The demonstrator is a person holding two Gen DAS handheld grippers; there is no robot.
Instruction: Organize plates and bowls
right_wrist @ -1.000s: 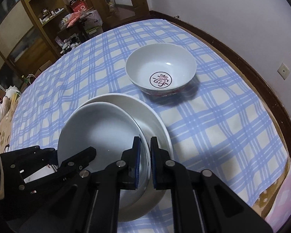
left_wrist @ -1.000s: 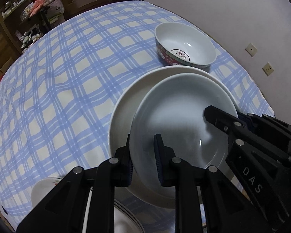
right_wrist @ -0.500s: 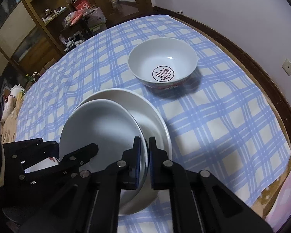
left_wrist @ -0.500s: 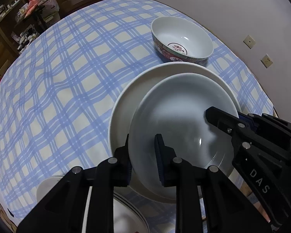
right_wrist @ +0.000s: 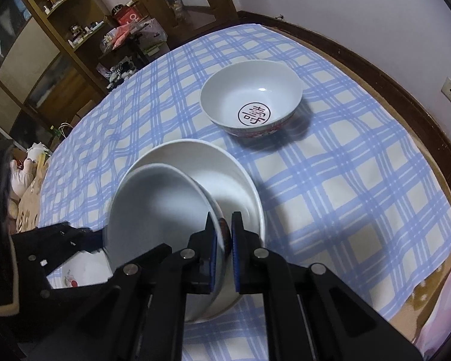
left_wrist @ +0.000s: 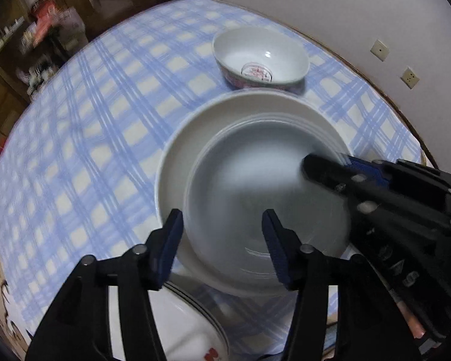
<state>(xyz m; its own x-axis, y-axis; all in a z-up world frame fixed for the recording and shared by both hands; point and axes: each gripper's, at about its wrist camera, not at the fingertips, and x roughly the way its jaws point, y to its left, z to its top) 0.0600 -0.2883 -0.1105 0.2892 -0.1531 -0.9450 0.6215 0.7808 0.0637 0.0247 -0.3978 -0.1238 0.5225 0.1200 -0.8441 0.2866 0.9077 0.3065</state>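
Nearest, by the near edge of the table [left_wrist: 75, 138]: left gripper [left_wrist: 222, 219] opening, blue pads spread to either side of the near rim of the small plate [left_wrist: 255, 186] and pressing on neither face of it. Leaves the whole load on the right gripper [right_wrist: 223, 222], pinched tight on the opposite rim of that same plate. Looks tilted in the right wrist view, held side up, far side down inside the large plate [right_wrist: 240, 186] beneath. Risks a swing or a slip out of a one-sided, thin-edge pinch on glazed ware, given any loosening or twist of the wrist. Could then drop rim-first onto the large plate, with a chip or a crack, or skate across it and come to rest off centre rather than nested. Risks also a knock from the spread left pads on withdrawal, with the rim between them. Directly below the left gripper, close to the near edge: a decorated plate [left_wrist: 189, 325] with a dark line round its rim, in the way of any downward drift. Could shove it toward the edge, on a checked cloth [left_wrist: 90, 150] liable to slide or bunch. Farther off, toward the far edge: a patterned bowl [right_wrist: 251, 90] with a red emblem inside, just beyond the large plate, apart from it as far as can be told. Could be struck by a hard push on the stack.
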